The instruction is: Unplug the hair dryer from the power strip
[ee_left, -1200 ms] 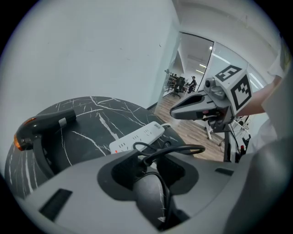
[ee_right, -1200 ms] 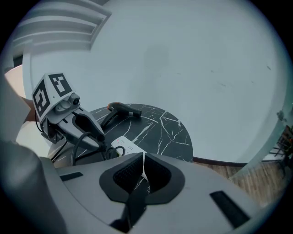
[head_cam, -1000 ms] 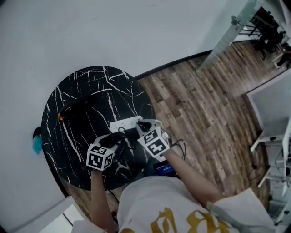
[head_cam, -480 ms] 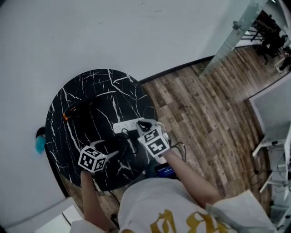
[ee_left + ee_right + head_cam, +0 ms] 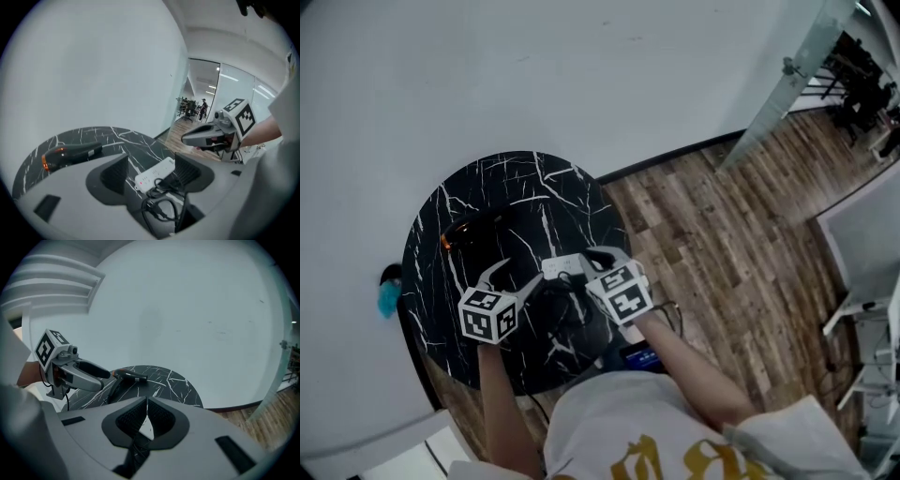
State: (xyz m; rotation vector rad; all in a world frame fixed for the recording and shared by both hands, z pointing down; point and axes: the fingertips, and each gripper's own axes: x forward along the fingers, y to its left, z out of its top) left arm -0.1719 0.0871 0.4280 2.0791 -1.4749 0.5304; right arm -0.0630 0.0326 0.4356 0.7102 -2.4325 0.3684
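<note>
A black hair dryer [image 5: 473, 230] [image 5: 70, 154] [image 5: 130, 376] with an orange end lies at the far left of the round black marble table [image 5: 516, 187]. A white power strip [image 5: 562, 267] [image 5: 154, 173] lies near the table's middle, and black cord [image 5: 567, 305] [image 5: 159, 206] is coiled at its near end. I cannot tell whether a plug sits in a socket. My left gripper [image 5: 517, 275] [image 5: 151, 172] has just been opening and stands open above the table with nothing between its pads. My right gripper [image 5: 594, 253] [image 5: 146, 404] [image 5: 185, 138] hovers shut over the strip's right end.
The table stands against a white wall. Wood flooring [image 5: 722, 234] runs to the right, with a glass partition [image 5: 778, 84] beyond. A blue object [image 5: 389, 298] sits low by the table's left edge. A dark blue item [image 5: 639, 354] shows below the near edge.
My left gripper opened, drew away from the cord toward the left, then rose. My right gripper stayed shut and lifted a little over the strip.
</note>
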